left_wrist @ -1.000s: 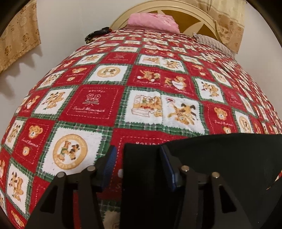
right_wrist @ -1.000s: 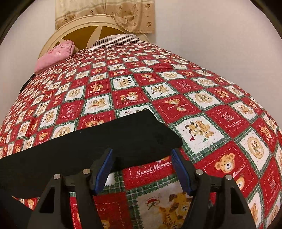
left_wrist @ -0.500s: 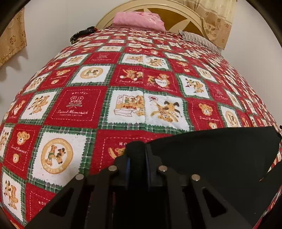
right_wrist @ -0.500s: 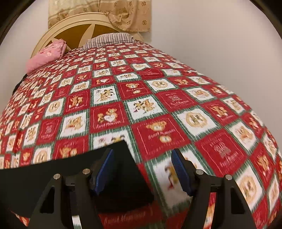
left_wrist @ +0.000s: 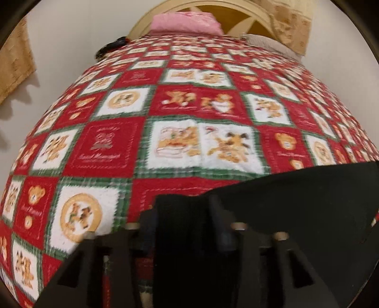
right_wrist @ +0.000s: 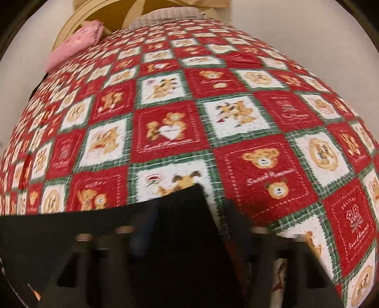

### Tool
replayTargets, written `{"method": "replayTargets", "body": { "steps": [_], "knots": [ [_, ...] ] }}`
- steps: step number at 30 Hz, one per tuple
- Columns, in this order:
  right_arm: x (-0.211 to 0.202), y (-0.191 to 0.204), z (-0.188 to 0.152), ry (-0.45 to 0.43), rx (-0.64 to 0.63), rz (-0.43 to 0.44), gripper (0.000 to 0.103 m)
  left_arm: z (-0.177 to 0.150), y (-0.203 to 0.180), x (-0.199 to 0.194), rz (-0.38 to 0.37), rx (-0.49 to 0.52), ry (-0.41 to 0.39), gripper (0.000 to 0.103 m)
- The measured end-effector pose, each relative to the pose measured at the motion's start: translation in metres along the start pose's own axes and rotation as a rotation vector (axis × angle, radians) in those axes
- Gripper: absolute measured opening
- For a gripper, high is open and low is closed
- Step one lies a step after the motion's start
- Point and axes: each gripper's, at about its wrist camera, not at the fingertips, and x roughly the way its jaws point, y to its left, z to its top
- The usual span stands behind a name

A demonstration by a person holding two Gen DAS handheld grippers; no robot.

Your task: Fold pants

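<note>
The black pants point(left_wrist: 308, 201) lie on the red patchwork bedspread point(left_wrist: 189, 99). In the left wrist view my left gripper point(left_wrist: 183, 220) has a fold of the black cloth between its fingers, and the fingers stand apart around it. In the right wrist view the pants point(right_wrist: 71, 232) stretch off to the left. My right gripper point(right_wrist: 182, 220) has a corner of the cloth between its fingers. Both views are blurred, so the grip is unclear.
A pink pillow point(left_wrist: 187, 21) and a striped pillow point(right_wrist: 165, 17) lie at the cream headboard point(right_wrist: 78, 21). A dark object point(left_wrist: 111, 46) sits at the bed's far left edge. White walls flank the bed.
My left gripper shut on the cloth, and its fingers now stand wider apart again. My right gripper moved forward over the bedspread, with the pants corner now between its fingers.
</note>
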Motion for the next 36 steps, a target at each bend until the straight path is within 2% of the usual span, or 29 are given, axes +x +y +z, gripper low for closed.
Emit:
{"method": "replayTargets", "body": {
  "steps": [1,3,5,9,14,19,22,26,29,36],
  "knots": [
    [-0.002,0.000,0.000,-0.009,0.005,-0.001,0.031,0.001,-0.001,-0.001,-0.035,-0.002,-0.005,0.013],
    [-0.007,0.001,0.000,-0.024,0.004,-0.008,0.011,0.003,-0.005,-0.004,-0.021,0.010,-0.018,0.012],
    [-0.020,0.005,-0.002,-0.068,0.000,-0.007,0.007,0.004,-0.005,-0.012,-0.031,0.007,-0.048,0.012],
    [-0.060,0.010,-0.008,-0.202,-0.010,0.011,0.006,0.005,0.003,-0.035,-0.071,-0.038,-0.125,0.012],
    [-0.116,0.016,-0.027,-0.372,-0.035,0.061,0.005,0.002,0.005,-0.068,-0.136,-0.047,-0.220,0.012],
    [-0.167,0.009,-0.064,-0.523,-0.043,0.129,0.005,-0.013,0.006,-0.106,-0.202,-0.036,-0.340,0.012],
    [-0.189,-0.004,-0.096,-0.596,-0.031,0.173,0.005,-0.034,0.012,-0.125,-0.235,-0.032,-0.408,0.012],
    [-0.200,-0.026,-0.139,-0.627,0.010,0.191,0.005,-0.065,0.015,-0.142,-0.279,-0.009,-0.458,0.012],
    [-0.198,-0.044,-0.169,-0.616,0.041,0.204,0.005,-0.091,0.018,-0.149,-0.318,-0.008,-0.488,0.012],
    [-0.182,-0.074,-0.214,-0.545,0.091,0.182,0.005,-0.137,0.024,-0.140,-0.351,-0.006,-0.447,0.012]
  ]
}}
